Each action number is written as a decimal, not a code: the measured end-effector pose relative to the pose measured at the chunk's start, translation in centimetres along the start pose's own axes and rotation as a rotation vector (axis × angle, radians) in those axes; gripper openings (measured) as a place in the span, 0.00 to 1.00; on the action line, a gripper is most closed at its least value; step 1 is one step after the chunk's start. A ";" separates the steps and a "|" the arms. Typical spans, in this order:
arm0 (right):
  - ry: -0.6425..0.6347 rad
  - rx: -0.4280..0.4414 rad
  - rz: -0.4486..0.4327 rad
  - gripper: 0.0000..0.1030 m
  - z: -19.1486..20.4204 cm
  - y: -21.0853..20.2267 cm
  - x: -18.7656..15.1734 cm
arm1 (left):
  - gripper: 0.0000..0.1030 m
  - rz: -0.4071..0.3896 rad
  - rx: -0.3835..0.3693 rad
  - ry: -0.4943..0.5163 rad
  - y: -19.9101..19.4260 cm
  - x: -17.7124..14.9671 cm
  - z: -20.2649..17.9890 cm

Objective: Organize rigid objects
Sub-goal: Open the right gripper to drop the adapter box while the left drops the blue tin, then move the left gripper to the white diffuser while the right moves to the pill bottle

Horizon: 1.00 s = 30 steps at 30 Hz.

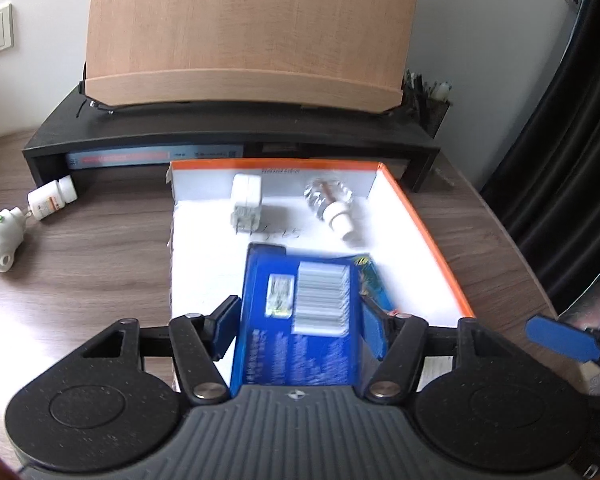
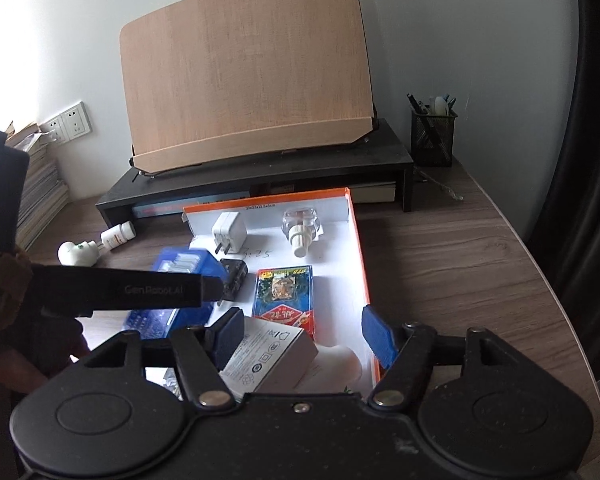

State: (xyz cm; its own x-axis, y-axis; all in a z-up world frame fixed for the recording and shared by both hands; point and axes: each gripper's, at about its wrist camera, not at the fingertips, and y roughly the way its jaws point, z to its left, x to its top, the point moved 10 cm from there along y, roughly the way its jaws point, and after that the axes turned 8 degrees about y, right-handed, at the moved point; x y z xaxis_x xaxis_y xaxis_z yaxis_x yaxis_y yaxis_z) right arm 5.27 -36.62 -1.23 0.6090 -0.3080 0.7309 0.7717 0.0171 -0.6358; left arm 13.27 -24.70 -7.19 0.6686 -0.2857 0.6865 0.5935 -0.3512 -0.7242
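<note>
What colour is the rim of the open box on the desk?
Orange rim, white inside; clearest in the right wrist view.

Both wrist views look steeply down, close over the same orange-rimmed tray.

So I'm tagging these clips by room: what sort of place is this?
Probably a home study or office desk: a wooden desk against a wall, a pen cup, a book stand on a riser.
</note>
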 end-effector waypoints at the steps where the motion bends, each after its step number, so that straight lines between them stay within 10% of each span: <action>1: -0.001 0.001 -0.004 0.76 0.1 -0.1 0.1 | 0.69 -0.012 0.008 0.001 -0.3 0.2 0.0; 30: -0.126 0.158 0.036 0.77 14.2 2.7 -1.7 | 0.72 -0.040 0.235 -0.156 -6.5 -2.9 15.4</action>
State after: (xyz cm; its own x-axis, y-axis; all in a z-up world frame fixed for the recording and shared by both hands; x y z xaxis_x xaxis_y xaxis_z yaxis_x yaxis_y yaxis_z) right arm 8.91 -22.48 -0.70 0.6472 -0.1831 0.7400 0.7621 0.1776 -0.6226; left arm 14.43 -7.86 -5.49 0.6927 -0.1285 0.7097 0.6963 -0.1374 -0.7044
